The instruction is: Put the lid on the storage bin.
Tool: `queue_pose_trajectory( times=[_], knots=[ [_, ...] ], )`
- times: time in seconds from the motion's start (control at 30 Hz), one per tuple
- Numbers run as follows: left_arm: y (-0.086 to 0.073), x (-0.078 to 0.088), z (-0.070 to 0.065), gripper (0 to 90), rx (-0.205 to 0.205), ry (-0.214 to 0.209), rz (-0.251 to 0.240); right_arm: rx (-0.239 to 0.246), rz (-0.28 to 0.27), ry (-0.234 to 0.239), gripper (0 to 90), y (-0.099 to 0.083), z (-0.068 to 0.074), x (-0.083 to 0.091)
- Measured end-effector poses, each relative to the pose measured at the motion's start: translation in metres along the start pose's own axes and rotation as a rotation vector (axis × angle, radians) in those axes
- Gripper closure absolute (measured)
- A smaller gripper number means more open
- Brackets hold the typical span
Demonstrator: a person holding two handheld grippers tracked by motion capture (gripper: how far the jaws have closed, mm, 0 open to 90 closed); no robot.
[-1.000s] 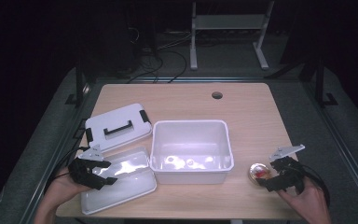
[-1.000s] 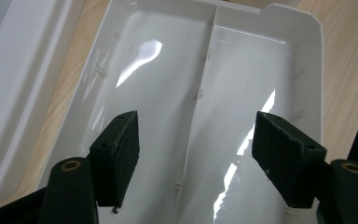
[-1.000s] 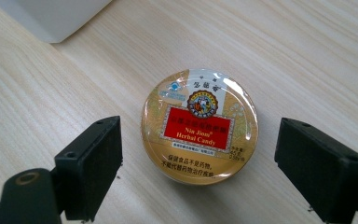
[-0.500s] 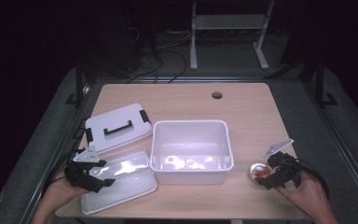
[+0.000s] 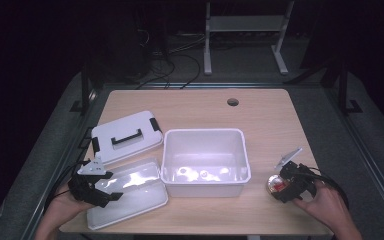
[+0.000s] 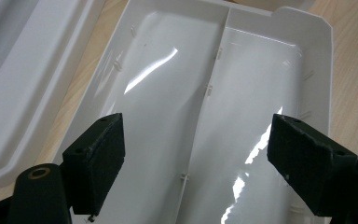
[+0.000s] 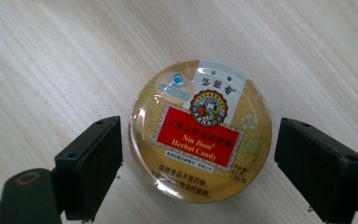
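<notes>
Dim surroundings, glare on tray point(image 6: 177, 93)

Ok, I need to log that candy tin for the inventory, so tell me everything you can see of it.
The candy tin is round and flat, gold-coloured and glossy, seemingly metal. Its lid faces up, with a red label reading "Nin Jiom Herbal Candy", a round emblem and Chinese text. It lies closed on the wooden table near the right front edge, right of the white bin. The right hand-held gripper is open with a jaw on either side, neither clearly touching it.

R gripper point(image 7: 198, 154) jaws wide w/ candy tin point(image 7: 200, 130) between, gaps both sides. L gripper point(image 6: 196, 163) open above tray point(image 6: 168, 116), lid point(image 6: 14, 70) just beside.
</notes>
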State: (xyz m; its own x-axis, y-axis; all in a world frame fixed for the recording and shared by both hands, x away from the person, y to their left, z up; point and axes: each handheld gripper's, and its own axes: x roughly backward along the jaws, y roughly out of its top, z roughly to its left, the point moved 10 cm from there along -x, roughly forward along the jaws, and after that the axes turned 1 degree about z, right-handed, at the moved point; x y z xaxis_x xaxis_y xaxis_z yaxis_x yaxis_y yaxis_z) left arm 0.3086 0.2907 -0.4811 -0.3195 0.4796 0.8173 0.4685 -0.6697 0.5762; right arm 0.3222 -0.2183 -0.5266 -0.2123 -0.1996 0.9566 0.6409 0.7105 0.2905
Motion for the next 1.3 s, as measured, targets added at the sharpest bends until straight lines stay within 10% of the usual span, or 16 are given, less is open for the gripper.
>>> queue_pose_trajectory(
  times=[1.3],
  knots=[
    [-0.002, 0.005, 0.001, 18.3, 0.003, 0.001, -0.014, 0.067, 0.077, 0.054, 19.9, 0.0, 0.003, -0.012]
  ],
)
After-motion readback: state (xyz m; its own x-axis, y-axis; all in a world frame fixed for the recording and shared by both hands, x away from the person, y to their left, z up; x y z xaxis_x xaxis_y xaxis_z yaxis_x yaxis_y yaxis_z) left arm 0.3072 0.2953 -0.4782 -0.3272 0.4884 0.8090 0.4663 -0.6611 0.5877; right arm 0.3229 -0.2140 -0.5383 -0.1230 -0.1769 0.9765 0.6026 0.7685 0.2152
